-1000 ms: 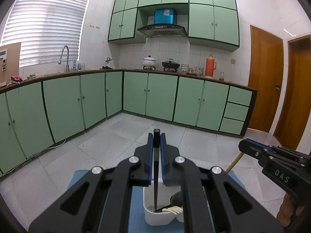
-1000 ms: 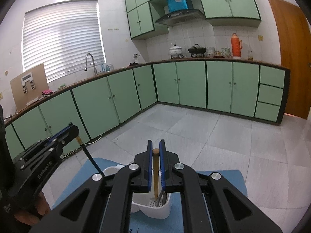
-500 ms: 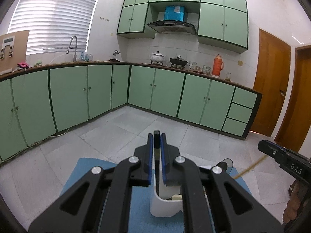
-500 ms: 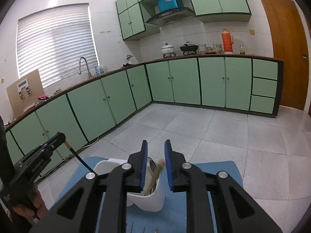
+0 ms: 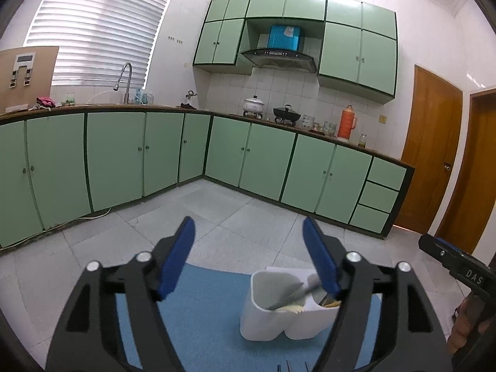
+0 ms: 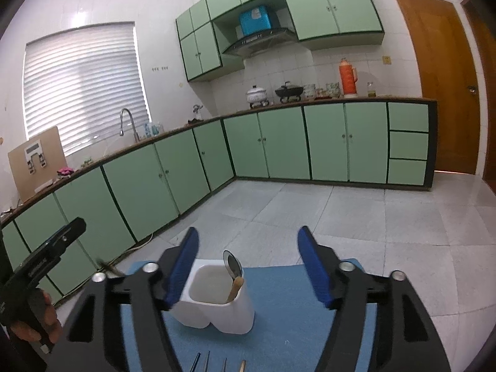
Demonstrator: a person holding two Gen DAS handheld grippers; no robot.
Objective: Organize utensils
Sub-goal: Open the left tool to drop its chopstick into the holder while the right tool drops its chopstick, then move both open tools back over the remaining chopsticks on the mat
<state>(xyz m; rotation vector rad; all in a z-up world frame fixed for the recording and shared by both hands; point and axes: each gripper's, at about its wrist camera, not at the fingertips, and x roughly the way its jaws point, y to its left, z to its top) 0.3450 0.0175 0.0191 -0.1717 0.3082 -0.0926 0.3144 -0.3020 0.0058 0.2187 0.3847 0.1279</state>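
now both jaws are being spread, nothing pinched: left gripper (image 5: 248, 249), right gripper (image 6: 246, 257); remaining utensils (image 6: 217, 364) are lying nearer than the white holder (image 6: 217, 307), below the right gripper, long axes pointing away.

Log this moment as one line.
left tongs: opening, empty | right tongs: opening, empty | utensil holder: holds spoon | mat: more utensils

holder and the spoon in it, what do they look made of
Holder: likely plastic, white, smooth with rounded moulded walls and a soft sheen. Spoon: bowl looks like polished metal, mirror-like; handle looks like pale wood, tan and matte.
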